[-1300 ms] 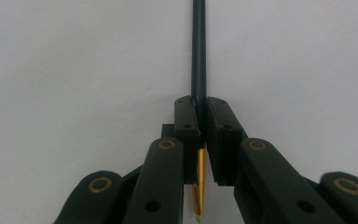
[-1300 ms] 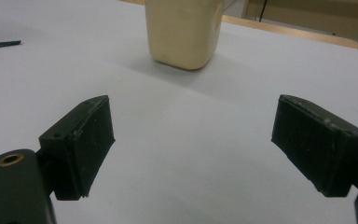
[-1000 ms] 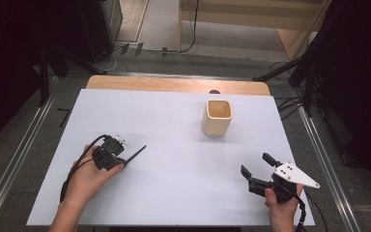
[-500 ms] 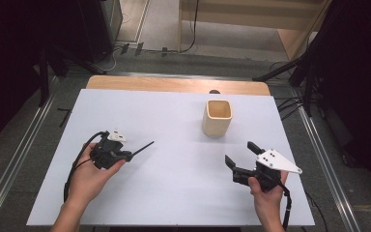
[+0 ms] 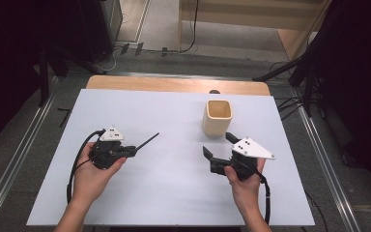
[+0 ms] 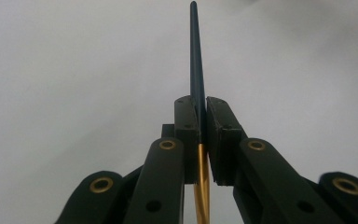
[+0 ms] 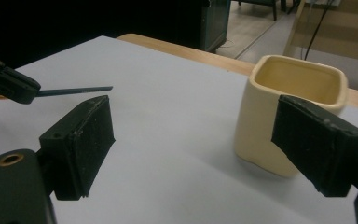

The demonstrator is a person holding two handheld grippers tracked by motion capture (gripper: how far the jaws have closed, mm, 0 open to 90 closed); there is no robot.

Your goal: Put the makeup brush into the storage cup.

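Note:
A thin dark stick (image 5: 147, 142) with a gold section near its held end juts from my left gripper (image 5: 131, 152), which is shut on it over the table's left half. In the left gripper view the pads of the left gripper (image 6: 202, 130) pinch the stick (image 6: 196, 56), which points straight away. A cream square cup (image 5: 217, 117) stands upright at the back right. My right gripper (image 5: 220, 145) hovers just in front of the cup, open with nothing between its fingers. In the right gripper view the cup (image 7: 261, 121) sits behind the right-hand jaw of the right gripper (image 7: 200, 140), and the stick (image 7: 74, 90) shows at far left.
The white table top (image 5: 174, 193) has a wooden strip (image 5: 174, 84) along its far edge. Metal rails (image 5: 9, 164) run along both sides. Cables lie on the floor beyond the table, and dark stands rise at the right.
My right gripper has moved left and away from the front edge, closer to the cup. The left gripper has risen a little with the stick.

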